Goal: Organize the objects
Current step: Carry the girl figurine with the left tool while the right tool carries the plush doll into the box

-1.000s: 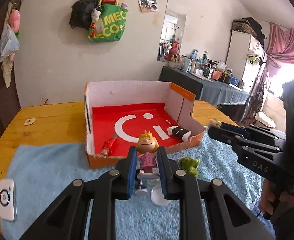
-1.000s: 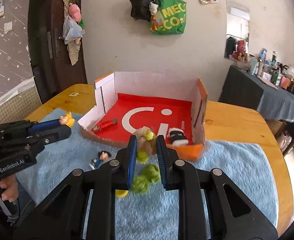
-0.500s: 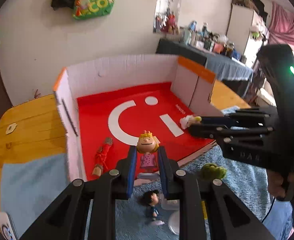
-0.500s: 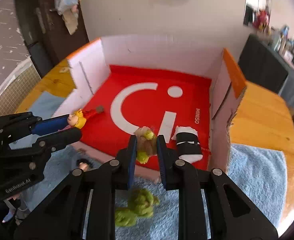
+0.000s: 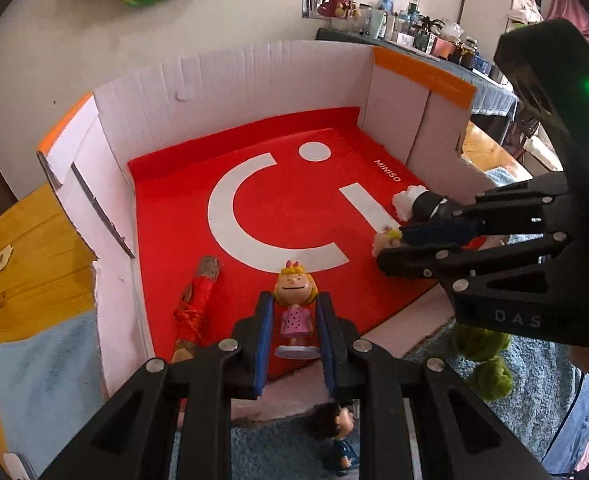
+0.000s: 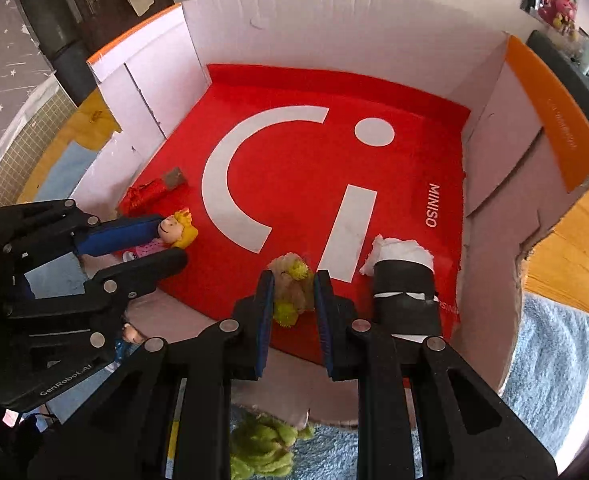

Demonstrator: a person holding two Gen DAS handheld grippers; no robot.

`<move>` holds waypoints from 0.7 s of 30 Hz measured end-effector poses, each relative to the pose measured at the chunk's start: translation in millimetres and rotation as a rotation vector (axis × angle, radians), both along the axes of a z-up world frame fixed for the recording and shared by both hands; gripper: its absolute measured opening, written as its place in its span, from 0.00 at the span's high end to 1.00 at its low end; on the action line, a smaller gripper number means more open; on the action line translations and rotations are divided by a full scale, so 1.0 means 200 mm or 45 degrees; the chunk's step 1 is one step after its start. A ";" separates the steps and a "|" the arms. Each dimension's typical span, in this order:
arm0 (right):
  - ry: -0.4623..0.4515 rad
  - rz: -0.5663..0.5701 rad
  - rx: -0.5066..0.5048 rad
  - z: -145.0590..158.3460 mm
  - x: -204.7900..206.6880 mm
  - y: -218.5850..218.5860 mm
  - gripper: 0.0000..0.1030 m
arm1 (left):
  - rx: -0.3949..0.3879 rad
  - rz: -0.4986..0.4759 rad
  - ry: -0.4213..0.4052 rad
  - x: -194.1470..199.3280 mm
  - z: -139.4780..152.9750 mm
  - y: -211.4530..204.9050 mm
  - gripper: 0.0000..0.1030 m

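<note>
My left gripper [image 5: 294,316] is shut on a blonde girl figurine in a pink dress [image 5: 295,312], held over the near left part of the red-floored cardboard box [image 5: 254,76]. My right gripper [image 6: 293,292] is shut on a small tan and yellow fuzzy toy [image 6: 292,286], held over the box's near edge. Each gripper shows in the other's view: the right one [image 5: 390,246] and the left one [image 6: 174,240] with the figurine [image 6: 170,234].
In the box lie a red-wrapped stick [image 5: 194,304] and a black and white roll [image 6: 406,284]. On the blue towel [image 5: 534,392] outside the box are a dark-haired figurine [image 5: 334,436] and green fuzzy toys [image 6: 262,448]. The wooden table [image 5: 30,268] lies around the box.
Both grippers have moved forward and down over the box's near wall with their toys still held. The box now fills both views.
</note>
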State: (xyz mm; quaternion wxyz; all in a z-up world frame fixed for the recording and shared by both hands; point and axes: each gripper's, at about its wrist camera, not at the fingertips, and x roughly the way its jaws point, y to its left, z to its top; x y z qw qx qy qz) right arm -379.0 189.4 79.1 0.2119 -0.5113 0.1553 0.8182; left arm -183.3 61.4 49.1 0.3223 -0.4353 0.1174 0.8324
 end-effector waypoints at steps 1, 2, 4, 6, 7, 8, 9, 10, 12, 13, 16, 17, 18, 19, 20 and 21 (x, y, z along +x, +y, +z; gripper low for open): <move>-0.002 -0.001 -0.003 0.00 0.00 0.00 0.81 | -0.001 0.004 -0.003 -0.01 -0.01 0.00 0.79; -0.003 0.000 0.001 0.00 0.00 0.00 0.81 | -0.002 0.007 -0.006 -0.01 -0.01 0.00 0.79; -0.004 0.005 0.007 0.00 0.00 -0.01 0.81 | -0.004 0.011 -0.020 -0.02 -0.02 0.00 0.79; -0.008 0.007 -0.001 0.00 0.01 -0.01 0.81 | -0.007 0.011 -0.027 -0.03 -0.02 0.00 0.79; -0.010 0.008 -0.001 0.00 0.01 -0.02 0.81 | -0.010 0.008 -0.027 -0.03 -0.03 0.00 0.79; -0.012 0.010 0.000 0.00 0.01 -0.02 0.81 | -0.009 0.007 -0.025 -0.03 -0.03 0.00 0.78; -0.013 0.011 0.001 0.00 0.02 -0.02 0.81 | -0.010 0.007 -0.026 -0.03 -0.03 0.00 0.78; -0.014 0.011 0.001 0.00 0.02 -0.03 0.81 | -0.010 0.006 -0.028 -0.03 -0.03 0.00 0.78; -0.018 0.012 0.004 0.00 0.02 -0.03 0.81 | -0.007 0.005 -0.029 -0.04 -0.03 0.00 0.78; -0.023 0.016 0.012 0.00 0.03 -0.04 0.80 | -0.007 0.006 -0.029 -0.04 -0.03 0.00 0.78; -0.034 0.025 0.034 0.01 0.03 -0.06 0.80 | -0.007 0.005 -0.029 -0.04 -0.04 0.00 0.78; -0.035 0.028 0.039 0.01 0.04 -0.07 0.79 | -0.007 0.005 -0.029 -0.04 -0.04 0.00 0.78; -0.036 0.030 0.042 0.01 0.04 -0.07 0.79 | -0.007 0.004 -0.029 -0.04 -0.04 0.00 0.78; -0.036 0.031 0.045 0.01 0.04 -0.08 0.79 | -0.008 0.004 -0.028 -0.04 -0.03 0.00 0.78; -0.036 0.030 0.045 0.01 0.05 -0.08 0.79 | -0.007 0.004 -0.029 -0.04 -0.04 0.00 0.78; -0.035 0.029 0.045 0.01 0.05 -0.08 0.79 | -0.006 0.005 -0.029 -0.04 -0.04 0.00 0.78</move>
